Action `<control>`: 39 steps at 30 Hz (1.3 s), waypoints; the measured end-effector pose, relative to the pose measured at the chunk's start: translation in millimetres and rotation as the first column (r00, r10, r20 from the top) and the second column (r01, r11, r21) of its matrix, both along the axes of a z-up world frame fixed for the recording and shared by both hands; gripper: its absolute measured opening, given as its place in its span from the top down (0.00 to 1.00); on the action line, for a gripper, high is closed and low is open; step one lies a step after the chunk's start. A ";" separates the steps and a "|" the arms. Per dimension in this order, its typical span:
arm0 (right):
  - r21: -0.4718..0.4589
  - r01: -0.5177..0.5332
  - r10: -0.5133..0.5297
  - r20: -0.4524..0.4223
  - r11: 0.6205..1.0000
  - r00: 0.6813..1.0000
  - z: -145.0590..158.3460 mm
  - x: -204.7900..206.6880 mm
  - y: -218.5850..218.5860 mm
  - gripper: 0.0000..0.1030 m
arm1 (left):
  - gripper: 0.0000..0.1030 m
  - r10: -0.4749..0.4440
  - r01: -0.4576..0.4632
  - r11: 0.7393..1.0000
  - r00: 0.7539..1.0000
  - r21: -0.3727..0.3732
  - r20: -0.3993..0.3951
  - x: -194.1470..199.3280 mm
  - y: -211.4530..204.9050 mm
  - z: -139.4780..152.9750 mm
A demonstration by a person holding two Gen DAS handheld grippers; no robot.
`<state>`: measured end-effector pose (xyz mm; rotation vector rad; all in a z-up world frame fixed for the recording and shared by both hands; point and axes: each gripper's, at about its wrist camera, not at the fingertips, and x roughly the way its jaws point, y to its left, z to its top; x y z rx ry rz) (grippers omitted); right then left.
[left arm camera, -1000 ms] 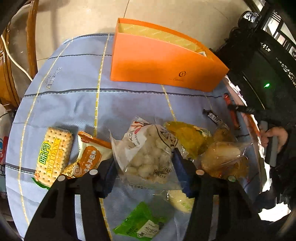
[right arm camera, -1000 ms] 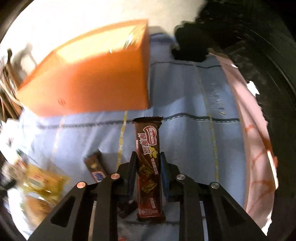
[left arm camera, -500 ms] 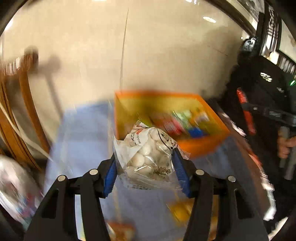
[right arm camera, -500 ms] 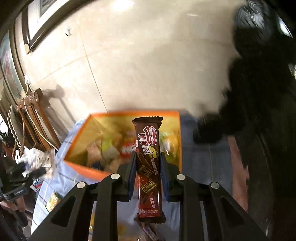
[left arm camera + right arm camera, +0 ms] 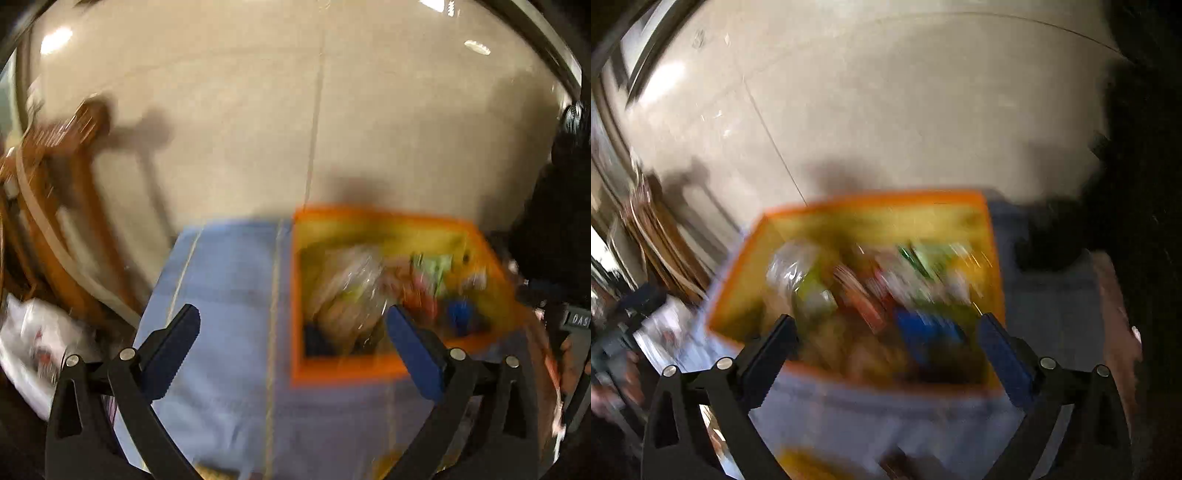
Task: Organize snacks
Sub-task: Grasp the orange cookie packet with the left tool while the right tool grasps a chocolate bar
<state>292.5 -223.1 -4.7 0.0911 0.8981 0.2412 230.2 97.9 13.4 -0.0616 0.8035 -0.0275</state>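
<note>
The orange box [image 5: 297,295] stands open on the blue tablecloth [image 5: 229,302], full of blurred snack packs. A clear bag [image 5: 347,295] lies at its left end. My left gripper [image 5: 295,332] hovers above the box's near left corner. Its jaws are opening wide and nothing is between them. In the right wrist view the box [image 5: 871,199] sits straight ahead, with the clear bag [image 5: 790,266] among the packs. My right gripper [image 5: 888,339] hangs over its near side, jaws opening, empty. I cannot pick out the chocolate bar in the blur.
A wooden chair [image 5: 55,221] and a white bag [image 5: 33,332] stand left of the table. Dark furniture [image 5: 554,221] rises on the right. A hand [image 5: 569,354] with the other gripper shows at the right edge. Pale floor tiles [image 5: 295,129] lie beyond the table.
Both grippers have gone from shut to wide open. The bag of white balls has left the left jaws and the chocolate bar the right jaws. The box looks closer and the views are blurred.
</note>
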 end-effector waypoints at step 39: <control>-0.239 -0.041 -0.027 -0.274 0.970 0.961 -130.3 -104.5 28.8 0.79 | 0.61 -0.267 0.245 0.964 0.907 -0.107 -0.326 -119.1 8.7 -153.0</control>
